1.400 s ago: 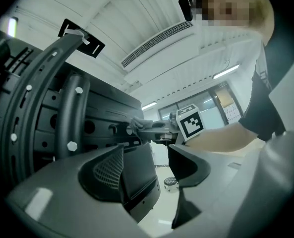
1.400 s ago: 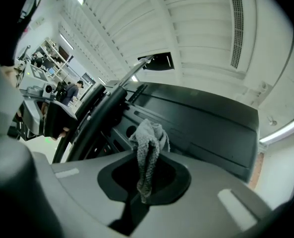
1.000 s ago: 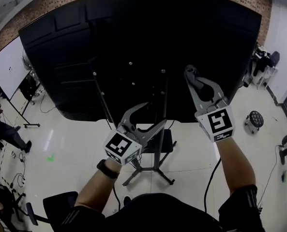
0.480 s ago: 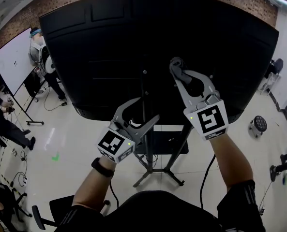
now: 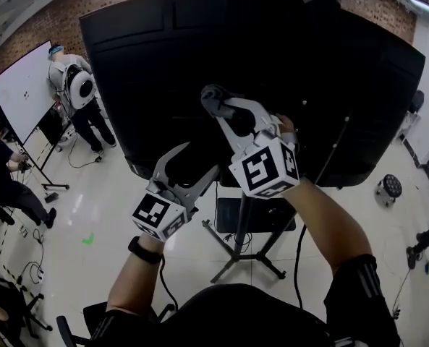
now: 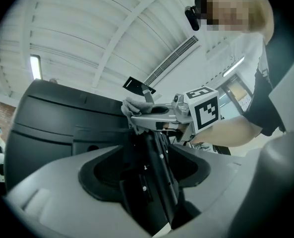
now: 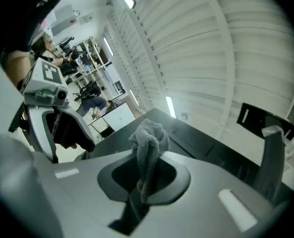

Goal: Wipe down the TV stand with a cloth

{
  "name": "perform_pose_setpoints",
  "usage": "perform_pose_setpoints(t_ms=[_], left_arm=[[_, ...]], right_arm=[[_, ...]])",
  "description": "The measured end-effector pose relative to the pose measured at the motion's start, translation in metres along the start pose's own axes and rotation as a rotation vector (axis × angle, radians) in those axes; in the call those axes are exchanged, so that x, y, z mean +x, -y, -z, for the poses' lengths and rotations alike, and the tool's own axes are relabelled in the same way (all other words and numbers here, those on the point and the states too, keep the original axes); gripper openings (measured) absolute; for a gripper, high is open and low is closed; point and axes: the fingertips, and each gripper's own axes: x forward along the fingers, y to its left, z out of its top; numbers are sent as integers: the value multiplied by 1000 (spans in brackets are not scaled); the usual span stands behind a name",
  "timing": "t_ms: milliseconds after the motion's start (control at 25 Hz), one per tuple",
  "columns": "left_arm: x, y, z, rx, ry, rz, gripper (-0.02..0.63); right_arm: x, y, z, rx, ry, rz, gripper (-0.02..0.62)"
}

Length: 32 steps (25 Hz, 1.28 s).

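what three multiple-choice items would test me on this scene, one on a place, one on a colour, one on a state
1. What stands between the fingers of the left gripper?
A) a black metal column
B) a white mug
C) nothing

2. What colour is the fluffy terry cloth?
A) red
B) grey
C) yellow

3. How is the right gripper?
A) open and empty
B) shut on the cloth
C) out of view

Answers:
1 A, the left gripper view shows the column running between its fingers.
2 B, the cloth looks grey in both gripper views.
3 B, the right gripper view shows the cloth pinched between closed fingers.
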Motion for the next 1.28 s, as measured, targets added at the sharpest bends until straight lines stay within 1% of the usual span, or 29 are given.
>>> perform_pose_setpoints(t_ms=[120, 280, 400, 480, 600, 720, 880, 1080, 1280], left_arm=[[-17, -21, 6, -9, -7, -25, 304], [-35, -43, 11, -35, -15, -45, 304], [-44, -55, 18, -56, -6, -57, 304], [-47, -60, 20, -66, -2, -58, 304], [-50, -63, 22, -72, 2, -61, 304], [-50, -62, 27, -86, 4, -53, 304], [-44, -55, 28, -101, 19, -31, 304], [-33, -43, 24, -114, 26, 9, 304], [-17, -28, 23, -125, 41, 54, 304]], right_arm=[[35, -21, -4, -112, -52, -16, 21], [69, -48, -4, -377, -160, -24, 21], [87, -60, -4, -476, -209, -36, 21], [99, -61, -2, -519, -247, -36, 20], [111, -62, 4, -557, -318, -53, 21], [115, -63, 12, -593, -353, -70, 21], [103, -57, 26, -644, -412, -78, 20], [79, -39, 56, -722, -542, -101, 20], [60, -23, 73, -799, -644, -96, 20]])
